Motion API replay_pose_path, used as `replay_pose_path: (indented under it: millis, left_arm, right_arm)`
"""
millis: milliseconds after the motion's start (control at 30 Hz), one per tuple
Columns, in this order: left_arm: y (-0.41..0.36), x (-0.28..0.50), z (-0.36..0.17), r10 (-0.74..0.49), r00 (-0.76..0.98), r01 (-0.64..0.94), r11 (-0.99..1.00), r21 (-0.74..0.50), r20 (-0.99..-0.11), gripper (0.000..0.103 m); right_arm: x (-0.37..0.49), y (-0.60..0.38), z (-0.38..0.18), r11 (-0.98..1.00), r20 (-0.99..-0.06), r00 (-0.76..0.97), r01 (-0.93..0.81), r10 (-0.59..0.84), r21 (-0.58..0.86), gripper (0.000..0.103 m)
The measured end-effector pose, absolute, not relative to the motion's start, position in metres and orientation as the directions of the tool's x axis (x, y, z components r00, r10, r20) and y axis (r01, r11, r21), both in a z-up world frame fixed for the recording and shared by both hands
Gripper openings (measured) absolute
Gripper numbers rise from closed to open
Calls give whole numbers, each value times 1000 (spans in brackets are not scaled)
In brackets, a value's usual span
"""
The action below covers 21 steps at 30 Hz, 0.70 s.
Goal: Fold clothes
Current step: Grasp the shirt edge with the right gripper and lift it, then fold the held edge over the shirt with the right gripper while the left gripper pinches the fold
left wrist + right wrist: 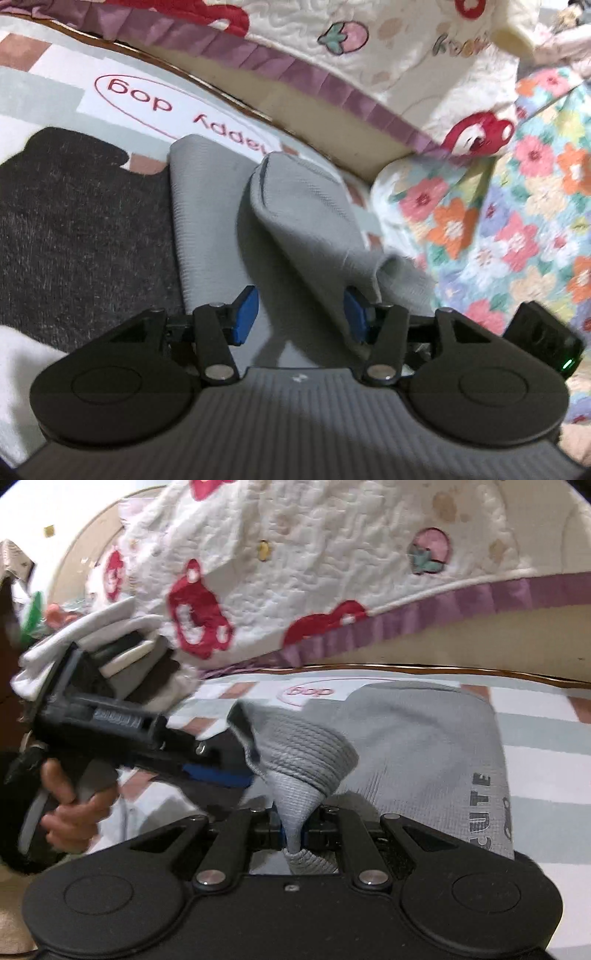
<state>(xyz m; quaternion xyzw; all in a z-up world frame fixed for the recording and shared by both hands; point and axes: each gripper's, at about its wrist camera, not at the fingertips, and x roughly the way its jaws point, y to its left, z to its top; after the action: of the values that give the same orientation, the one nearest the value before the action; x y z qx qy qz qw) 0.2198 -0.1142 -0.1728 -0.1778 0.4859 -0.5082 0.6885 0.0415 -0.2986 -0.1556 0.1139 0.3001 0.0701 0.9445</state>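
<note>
Grey knit: the garment (417,746) lies on the mat (546,760), part flat, part lifted.
Right gripper (293,830): nearest in its own view; jaws pinched tight on a bunched corner of the garment, the cloth rising from them in a cone.
Left gripper (301,314): blue pads (245,314) set apart, jaws open; the lifted fold drapes against the right pad, and whether it is held cannot be told.
Hand (70,805): wrapped round the left gripper's handle, seen at the left of the right wrist view.
Garment axis: in the left wrist view the flat strip (207,221) runs long away from the camera toward the mat's far edge; the raised fold (295,218) leans beside it, its tip pointing the same way.
Lettering: dark print (480,808) runs along the garment's right edge.
Dark cloth (81,236): touching the garment's left side.
Mat print: red "happy dog" oval (155,107) beyond the garment.
Quilt (406,48): white, purple-trimmed, farthest back.
Floral cloth (517,206): to the right.
</note>
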Motion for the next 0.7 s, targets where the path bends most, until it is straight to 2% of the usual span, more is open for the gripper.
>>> replay_pose_path:
  millis: [100,200,300,367,433,500,533,567,600,700]
  left_arm:
    - [-115,221,-179,-870,-11,510,419,-751,-493,52]
    - [-113,221,-184,-881,-56,467,392,-793,-469,52]
    - [-111,223,-189,-903,-111,394,343,-852,-415,59]
    - [-114,222,-191,-891,-95,411,371,-832,-445,59]
    - [-122,221,-195,-863,-78,454,414,-789,-498,59]
    - [-136,225,-203,-855,-107,475,405,-781,-508,59]
    - [-143,228,-206,-851,-124,484,397,-779,-511,53]
    - [-150,230,-210,-847,-140,493,390,-778,-513,41]
    - [-156,232,-210,-836,-136,520,397,-757,-532,11]
    - [-159,227,-188,-843,-86,612,377,-696,-532,11]
  right_arm:
    - [47,-288,-167,983,-632,753,-116,183,145,11]
    - [48,-282,-171,985,-648,742,-153,172,86,11]
    - [43,-266,-172,977,-663,739,-207,121,-52,11]
    - [43,-258,-174,966,-670,738,-225,82,-130,11]
    - [42,-257,-175,970,-669,739,-211,79,-118,12]
    - [41,-253,-175,967,-663,745,-213,67,-142,12]
    - [40,-250,-175,962,-659,750,-218,59,-163,12]
    - [39,-248,-174,957,-654,755,-223,51,-183,12]
    - [38,-245,-173,952,-649,760,-228,43,-204,12]
    - [35,-237,-172,934,-633,774,-240,20,-265,12]
